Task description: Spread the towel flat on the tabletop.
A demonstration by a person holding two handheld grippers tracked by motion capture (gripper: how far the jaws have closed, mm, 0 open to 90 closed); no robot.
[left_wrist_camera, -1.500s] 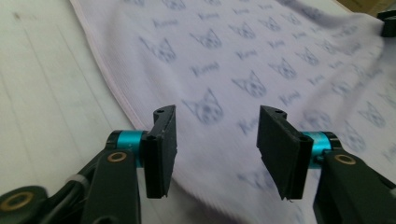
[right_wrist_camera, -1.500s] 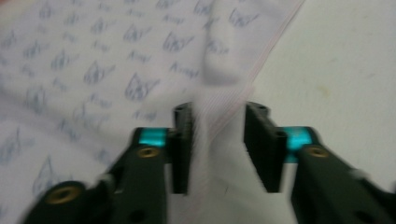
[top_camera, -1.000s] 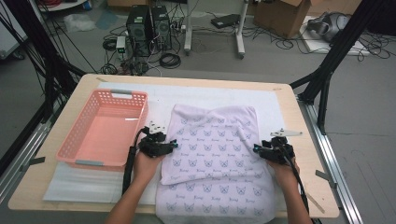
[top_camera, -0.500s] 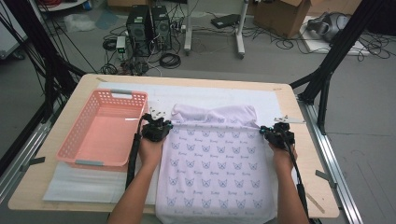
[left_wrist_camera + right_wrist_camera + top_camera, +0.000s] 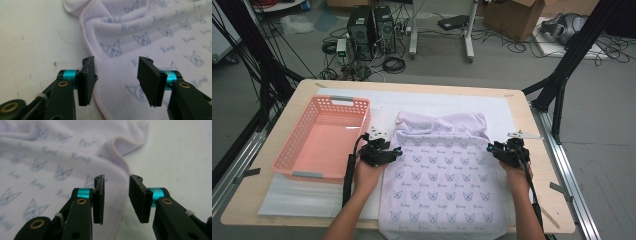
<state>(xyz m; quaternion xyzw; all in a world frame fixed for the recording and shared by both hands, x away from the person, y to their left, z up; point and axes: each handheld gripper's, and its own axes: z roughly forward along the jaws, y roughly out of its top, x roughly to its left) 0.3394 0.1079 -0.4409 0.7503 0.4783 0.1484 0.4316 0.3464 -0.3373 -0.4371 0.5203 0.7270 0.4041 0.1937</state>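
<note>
A lavender towel point(image 5: 442, 175) printed with cat faces lies spread on the table, its far end bunched and its near end hanging over the front edge. My left gripper point(image 5: 397, 150) sits at the towel's left edge, jaws open. In the left gripper view the left gripper point(image 5: 116, 62) straddles the hem of the towel point(image 5: 155, 37) without clamping it. My right gripper point(image 5: 490, 148) is at the right edge. In the right gripper view the right gripper point(image 5: 117, 178) is also open, and the towel point(image 5: 50, 157) has its hem running between the jaws.
A pink plastic basket point(image 5: 294, 135) stands empty just left of the left gripper. A white mat point(image 5: 437, 102) covers the table's middle, and a clear plastic sheet point(image 5: 297, 200) lies at the front left. Bare wood table point(image 5: 257, 190) borders them. Cables and computer cases sit on the floor beyond.
The towel was folded and bunched near the person; it now lies spread toward the far side. Both grippers went forward with its edges, then drew back a little.
</note>
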